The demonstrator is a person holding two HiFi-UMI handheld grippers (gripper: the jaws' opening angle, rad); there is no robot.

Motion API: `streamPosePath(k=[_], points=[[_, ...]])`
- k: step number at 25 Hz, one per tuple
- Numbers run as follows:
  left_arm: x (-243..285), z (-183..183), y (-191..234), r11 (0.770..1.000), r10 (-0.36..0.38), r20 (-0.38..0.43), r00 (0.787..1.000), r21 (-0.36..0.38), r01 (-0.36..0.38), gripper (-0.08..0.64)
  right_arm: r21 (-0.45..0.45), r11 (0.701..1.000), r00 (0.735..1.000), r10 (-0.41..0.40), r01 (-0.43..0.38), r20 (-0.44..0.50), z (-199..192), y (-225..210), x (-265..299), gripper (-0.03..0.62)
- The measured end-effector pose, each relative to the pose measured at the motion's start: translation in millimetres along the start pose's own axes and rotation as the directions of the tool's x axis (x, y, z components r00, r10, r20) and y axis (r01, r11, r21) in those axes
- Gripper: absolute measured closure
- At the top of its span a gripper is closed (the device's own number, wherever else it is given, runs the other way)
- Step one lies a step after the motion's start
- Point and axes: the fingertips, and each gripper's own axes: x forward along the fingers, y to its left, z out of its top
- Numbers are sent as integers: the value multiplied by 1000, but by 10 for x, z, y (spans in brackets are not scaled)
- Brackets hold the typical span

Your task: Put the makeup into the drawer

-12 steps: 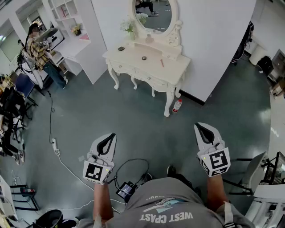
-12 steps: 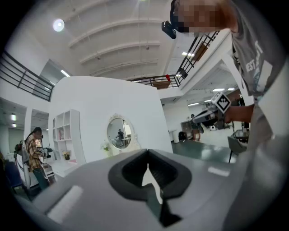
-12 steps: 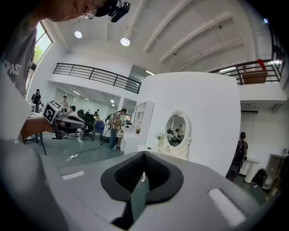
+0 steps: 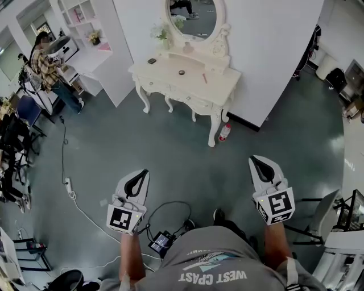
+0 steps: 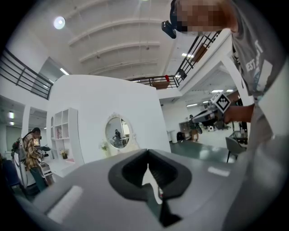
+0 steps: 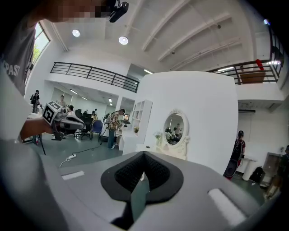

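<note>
Makeup is on the dressing table [image 4: 223,85], well away from both grippers: a small dark item [image 4: 152,61] near the left rear corner, a round item [image 4: 181,72] mid-top and a thin pink stick [image 4: 205,78] right of it. All are too small to identify further. The drawer fronts [image 4: 192,102] sit under the tabletop; I can't tell from here whether any is open. An oval mirror [image 4: 192,17] stands at the back of the table, with flowers [image 4: 161,33] at its left. A bottle [image 4: 225,132] stands on the floor just beside the table's right front leg.

The left gripper [image 4: 138,179] has its jaws together with nothing between them; the left gripper view [image 5: 148,173] shows only a thin slit with the table far behind. The right gripper [image 4: 261,169] is the same, jaws closed and empty, as its own view [image 6: 143,175] confirms. Both are held out over bare grey floor, well short of the table, and both point toward it.

A white shelf unit [image 4: 85,25] stands left of the table, with a second person [image 4: 48,67] beside it. A power strip [image 4: 69,185] and its cable lie on the floor at left. A small dark device [image 4: 161,242] sits near the wearer's feet, and a chair [image 4: 325,216] is at the right edge.
</note>
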Motion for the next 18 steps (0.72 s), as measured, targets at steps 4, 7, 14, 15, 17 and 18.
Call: streamPosePath(k=[4,7,14,15,17,18], points=[[-36,-44,43,1000,-6,-2,1000,-6,6,560,21,1000,1000,-8,8,14,26,49,1,592],[-59,-68,74,1000,-17,1,1000,-10,17,559,40,999,999,1,-2,32,73,111,6,592],[-173,-114,171,999,-31,22,999,-6,31,560,41,998,999,-38,37,29,86,258,-7,592],[-179,-108,193,999,-32,27,999,-7,32,560,37,999,999,-39,38,30,109,273,-1,592],[-170,-101,231,999,-35,33,999,-8,35,560,27,999,999,-41,40,35,172,287,23,592],[-155,-103,240,999,-38,33,999,-9,38,560,21,999,999,-41,40,34,196,285,38,592]])
